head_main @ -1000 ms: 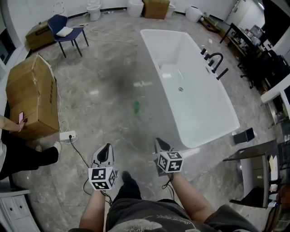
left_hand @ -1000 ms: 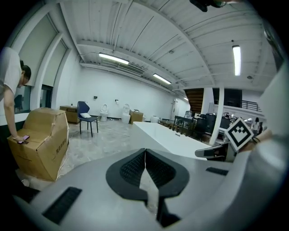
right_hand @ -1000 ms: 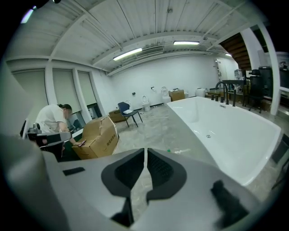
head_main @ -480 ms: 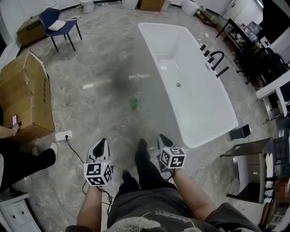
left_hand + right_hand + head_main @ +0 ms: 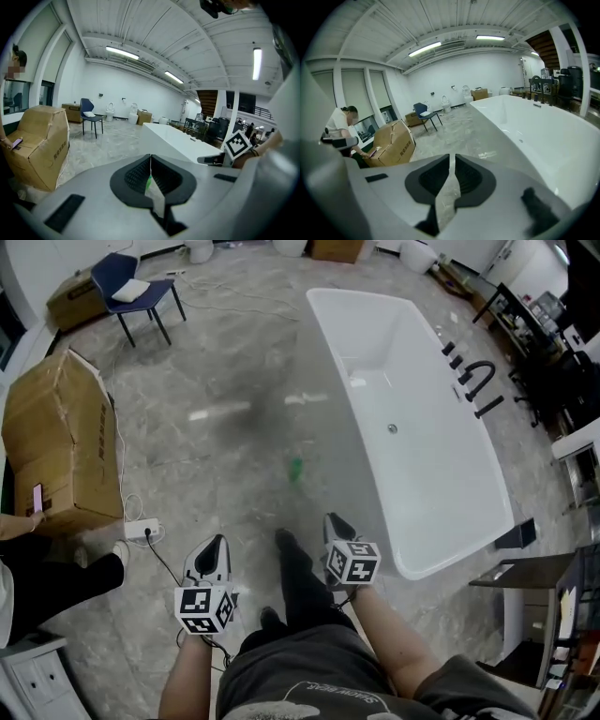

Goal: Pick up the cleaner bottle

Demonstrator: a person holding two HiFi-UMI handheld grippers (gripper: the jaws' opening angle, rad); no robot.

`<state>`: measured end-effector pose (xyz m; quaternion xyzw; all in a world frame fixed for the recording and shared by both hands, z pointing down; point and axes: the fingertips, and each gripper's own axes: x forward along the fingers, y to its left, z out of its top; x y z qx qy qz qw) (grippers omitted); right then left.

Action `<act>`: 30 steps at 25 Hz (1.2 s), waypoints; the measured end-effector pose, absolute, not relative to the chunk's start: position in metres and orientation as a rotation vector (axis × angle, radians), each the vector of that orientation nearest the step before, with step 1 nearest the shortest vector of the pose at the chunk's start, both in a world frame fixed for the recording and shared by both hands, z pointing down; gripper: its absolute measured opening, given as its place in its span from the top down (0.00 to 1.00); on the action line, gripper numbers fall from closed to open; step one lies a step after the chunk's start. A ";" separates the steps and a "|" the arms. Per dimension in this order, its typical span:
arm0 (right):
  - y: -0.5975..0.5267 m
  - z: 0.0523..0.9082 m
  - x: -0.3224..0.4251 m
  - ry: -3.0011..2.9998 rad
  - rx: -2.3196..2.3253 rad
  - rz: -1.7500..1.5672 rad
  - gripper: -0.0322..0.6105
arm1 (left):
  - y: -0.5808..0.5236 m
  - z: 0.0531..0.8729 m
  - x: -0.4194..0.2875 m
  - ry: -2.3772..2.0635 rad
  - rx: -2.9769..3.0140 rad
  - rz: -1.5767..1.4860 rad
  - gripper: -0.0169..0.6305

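The cleaner bottle is a small green thing that lies on the grey marble floor, left of the bathtub. In the head view both grippers are held low and well short of it. My left gripper and my right gripper point toward it, a foot stepping out between them. The left gripper has its jaws together, and a sliver of green bottle shows through the slit. The right gripper is shut on nothing, with only floor showing past it.
A white bathtub with a black faucet runs along the right. A big cardboard box, a power strip with its cable and a standing person are at the left. A blue chair stands far back.
Both grippers have moved forward over the floor with the walking person, still closed. A dark-trousered leg has swung out between them. The green bottle sits a little nearer.
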<state>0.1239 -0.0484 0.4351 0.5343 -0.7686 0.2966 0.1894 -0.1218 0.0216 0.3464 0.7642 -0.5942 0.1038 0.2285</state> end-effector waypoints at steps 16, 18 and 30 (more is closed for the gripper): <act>-0.233 0.639 0.135 -2.028 1.459 0.944 0.62 | -0.179 0.517 -0.104 -1.619 1.980 0.351 0.95; -0.243 0.680 0.127 -2.024 1.419 0.940 0.60 | -0.195 0.556 -0.104 -1.607 1.971 0.368 0.95; -0.300 0.895 0.120 -2.048 1.379 0.833 0.60 | -0.267 0.754 -0.126 -1.644 1.967 0.293 0.95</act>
